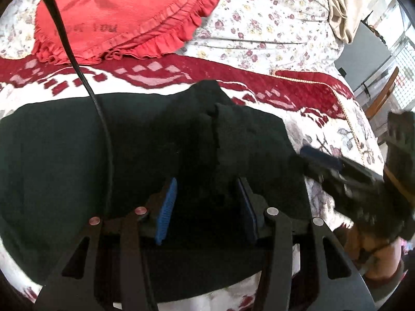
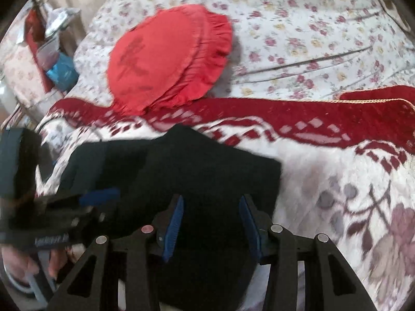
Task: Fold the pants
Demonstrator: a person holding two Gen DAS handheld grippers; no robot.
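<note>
The black pants (image 1: 109, 155) lie bunched on the bed (image 1: 272, 20) (near a red cushion (image 1: 124, 13)), with left gripper (image 1: 207, 202) and right gripper (image 2: 211, 220) both spread apart over them, probably to grasp an edge.

The pants (image 1: 145, 134) are matt black cloth, soft and slightly fuzzy. They lie on a plush blanket (image 1: 160, 77) in deep red and white. A red pillow (image 1: 122, 18) of ribbed cloth has a ruffled edge. The sheet (image 1: 269, 26) is thin floral cotton. The left gripper (image 1: 207, 202) is matt black plastic with shiny metal pins and ridged blue rubber pads (image 1: 166, 207).
</note>
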